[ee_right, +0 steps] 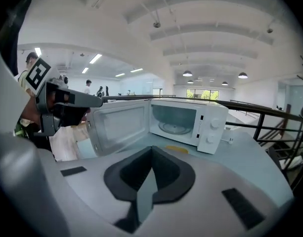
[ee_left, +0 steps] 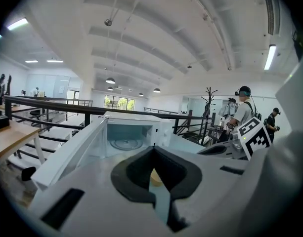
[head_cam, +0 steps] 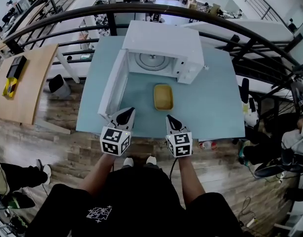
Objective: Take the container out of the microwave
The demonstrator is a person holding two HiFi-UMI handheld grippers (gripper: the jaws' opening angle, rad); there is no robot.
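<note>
A white microwave [head_cam: 161,46] stands at the back of a light blue table [head_cam: 210,107], its door [head_cam: 113,85] swung wide open to the left. Inside, only the glass turntable [head_cam: 152,61] shows. A shallow yellow container [head_cam: 163,97] sits on the table just in front of the microwave. My left gripper [head_cam: 125,114] and right gripper [head_cam: 172,120] hover side by side over the table's near edge, both shut and holding nothing, well short of the container. The container [ee_right: 176,149] shows beyond the jaws in the right gripper view and peeks between the jaws [ee_left: 154,177] in the left gripper view.
A dark curved railing [head_cam: 141,9] runs behind the table, with a stairwell beyond. A wooden desk [head_cam: 27,83] stands to the left on the floor. People and chairs are at the far right [head_cam: 289,142]. The microwave's plug cable [ee_right: 230,140] lies at its right.
</note>
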